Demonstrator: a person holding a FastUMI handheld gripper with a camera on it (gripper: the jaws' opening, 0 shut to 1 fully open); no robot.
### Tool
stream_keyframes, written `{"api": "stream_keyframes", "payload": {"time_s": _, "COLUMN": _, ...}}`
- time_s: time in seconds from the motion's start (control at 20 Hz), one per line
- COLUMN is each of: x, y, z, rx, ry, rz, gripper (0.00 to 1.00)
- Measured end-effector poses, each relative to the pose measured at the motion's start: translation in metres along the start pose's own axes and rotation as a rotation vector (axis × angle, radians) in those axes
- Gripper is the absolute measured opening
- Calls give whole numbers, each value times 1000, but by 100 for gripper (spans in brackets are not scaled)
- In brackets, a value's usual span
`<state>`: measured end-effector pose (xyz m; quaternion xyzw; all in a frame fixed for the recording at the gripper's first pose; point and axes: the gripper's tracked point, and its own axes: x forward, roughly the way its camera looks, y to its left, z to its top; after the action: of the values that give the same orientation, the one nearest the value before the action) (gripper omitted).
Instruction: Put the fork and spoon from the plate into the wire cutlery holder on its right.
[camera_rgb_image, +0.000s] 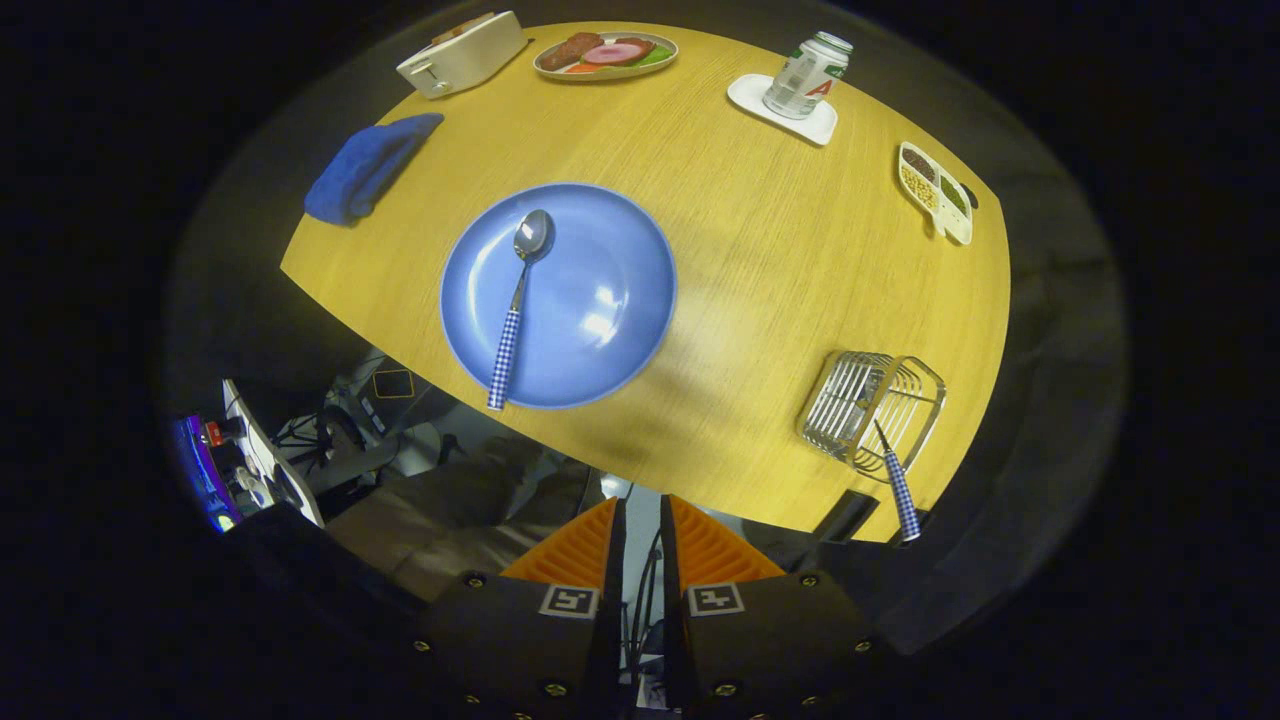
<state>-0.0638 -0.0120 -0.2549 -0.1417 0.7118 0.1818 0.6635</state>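
A spoon (518, 300) with a blue-checked handle lies on the blue plate (610, 300), bowl away from me, handle end reaching over the plate's near rim. To the plate's right stands the wire cutlery holder (868, 405). The fork (898, 485) leans in the holder, its blue-checked handle sticking out toward the table's near edge. My gripper (640, 505) hovers high above the table's near edge, well short of the plate, fingers nearly together with only a narrow slit and nothing between them.
On the round wooden table (780, 250) beyond the plate are a folded blue cloth (365, 168), a white toaster (462, 52), a dish of food (605, 54), a can on a white coaster (806, 78) and a divided snack dish (935, 190). Equipment stands on the floor to the left.
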Motion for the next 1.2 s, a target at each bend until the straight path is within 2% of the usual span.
{"api": "stream_keyframes", "payload": {"time_s": 0.55, "x": 28, "y": 64, "z": 56, "rx": 23, "ry": -38, "rz": 62, "gripper": 18}}
{"api": "stream_keyframes", "payload": {"time_s": 1.2, "x": 74, "y": 99, "z": 72, "rx": 28, "ry": -2, "rz": 69, "gripper": 18}}
